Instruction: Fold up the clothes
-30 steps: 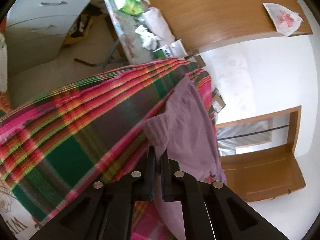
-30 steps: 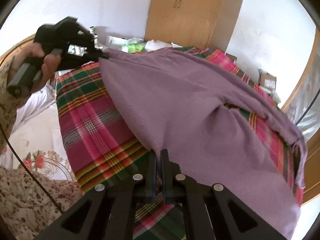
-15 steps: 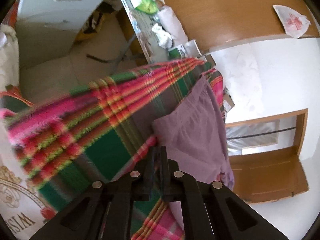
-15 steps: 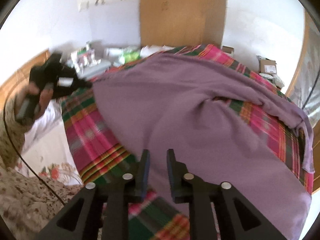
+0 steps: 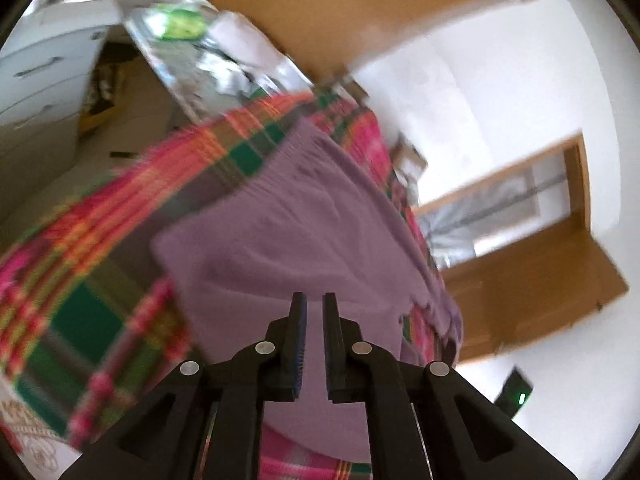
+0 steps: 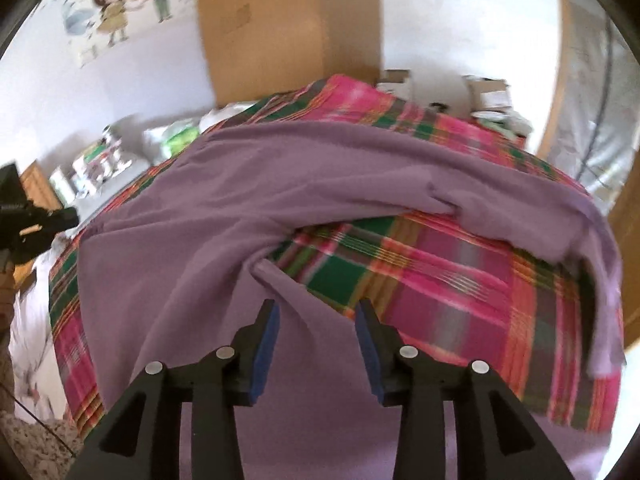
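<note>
A purple garment [image 6: 248, 208] lies spread on the plaid bed cover [image 6: 440, 264], reaching its far edge. The right gripper [image 6: 317, 312] is released, jaws wide apart above the cloth. The left gripper [image 5: 314, 304] has a small gap and grasps nothing.

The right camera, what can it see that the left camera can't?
Only the right camera shows the cartoon children on the wall and the open right tool. Only the left camera shows the white drawers and the left tool, slightly open and empty. Both show the purple cloth lying on the checked blanket.
</note>
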Demonstrator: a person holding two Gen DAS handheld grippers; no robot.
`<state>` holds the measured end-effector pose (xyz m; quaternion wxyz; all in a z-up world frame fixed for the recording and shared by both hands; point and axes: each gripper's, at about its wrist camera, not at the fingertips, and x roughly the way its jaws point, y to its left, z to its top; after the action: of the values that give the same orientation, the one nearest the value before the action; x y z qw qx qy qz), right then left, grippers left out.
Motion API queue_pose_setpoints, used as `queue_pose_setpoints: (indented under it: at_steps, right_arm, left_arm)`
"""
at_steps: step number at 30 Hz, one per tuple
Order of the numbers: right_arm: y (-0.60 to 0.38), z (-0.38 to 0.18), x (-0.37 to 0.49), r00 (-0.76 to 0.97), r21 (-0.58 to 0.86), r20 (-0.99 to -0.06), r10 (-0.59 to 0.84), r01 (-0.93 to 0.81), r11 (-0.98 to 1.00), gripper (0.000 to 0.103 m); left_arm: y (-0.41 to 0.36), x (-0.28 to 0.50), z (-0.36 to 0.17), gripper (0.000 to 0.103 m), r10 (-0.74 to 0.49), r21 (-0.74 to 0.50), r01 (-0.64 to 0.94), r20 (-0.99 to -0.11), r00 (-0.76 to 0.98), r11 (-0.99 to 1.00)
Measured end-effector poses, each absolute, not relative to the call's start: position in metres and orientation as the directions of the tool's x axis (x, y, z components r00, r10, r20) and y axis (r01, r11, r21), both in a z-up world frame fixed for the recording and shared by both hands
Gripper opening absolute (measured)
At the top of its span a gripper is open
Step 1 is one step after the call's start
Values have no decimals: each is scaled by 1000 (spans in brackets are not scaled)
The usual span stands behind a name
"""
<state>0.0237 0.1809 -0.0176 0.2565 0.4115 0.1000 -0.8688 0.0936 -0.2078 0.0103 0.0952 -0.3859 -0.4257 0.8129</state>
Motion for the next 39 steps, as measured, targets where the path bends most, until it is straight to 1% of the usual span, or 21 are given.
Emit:
queue_pose_setpoints:
  at_steps: [3,4,5,6,9,13,16,18,22,24,27,28,29,31,33,36,39]
  right_arm:
    - [159,-31,15,-475,8,-803,-361,596,-803,40]
    - [158,-33,13,-454,23,-810,-371,608,-794,34]
    - [156,-36,10,-432,39,-817,-381,619,-785,10]
    - [156,-37,9,-417,54,-821,-391,626,-778,4]
    - [173,-34,10,-400,113,-815,-420,601,-791,3]
    - [218,-32,7,-420,217,-801,-426,460,-861,3]
    - [233,-40,7,-390,282,-806,-446,409,-868,3]
    - [228,-46,7,-393,258,-816,-423,408,-876,3]
    - [229,-44,3,-428,299,-779,-458,389,-872,5]
    - [238,-37,5,-455,306,-762,-461,375,-875,8]
    - [255,-26,8,-498,313,-737,-457,348,-884,20]
    - [265,-22,11,-520,306,-733,-438,322,-896,27]
    - [277,-20,13,-540,301,-732,-414,289,-909,28]
    - [307,-15,19,-591,276,-734,-335,191,-942,29]
    - [341,-13,34,-630,224,-747,-213,63,-972,32]
    - [390,-15,53,-654,178,-755,-53,-126,-976,37]
    - [437,-19,74,-650,161,-757,68,-287,-944,45]
  left_arm:
    - [-184,71,2,6,529,-750,148,-578,-622,-645]
    - [-177,64,-2,6,538,-743,144,-590,-602,-654]
    - [-172,57,-6,6,542,-737,146,-602,-587,-660]
    - [-169,52,-9,6,542,-730,149,-612,-575,-666]
    - [-170,42,-18,6,525,-709,169,-641,-559,-685]
    - [-185,36,-31,6,489,-694,236,-669,-559,-680]
    - [-195,38,-38,6,501,-722,246,-646,-576,-647]
    - [-198,38,-40,6,511,-733,248,-636,-578,-633]
    - [-196,39,-37,6,496,-713,249,-655,-570,-655]
    - [-196,40,-34,6,487,-701,252,-666,-564,-667]
    - [-191,42,-24,6,471,-685,231,-669,-575,-691]
    - [-189,43,-20,6,471,-685,219,-663,-581,-695]
    - [-186,43,-16,6,477,-687,200,-655,-586,-698]
    - [-178,43,-9,6,496,-691,158,-640,-586,-705]
    - [-166,42,-3,6,525,-695,109,-627,-575,-711]
    - [-145,38,0,6,565,-697,53,-621,-544,-715]
    - [-126,33,-3,6,594,-696,21,-628,-504,-718]
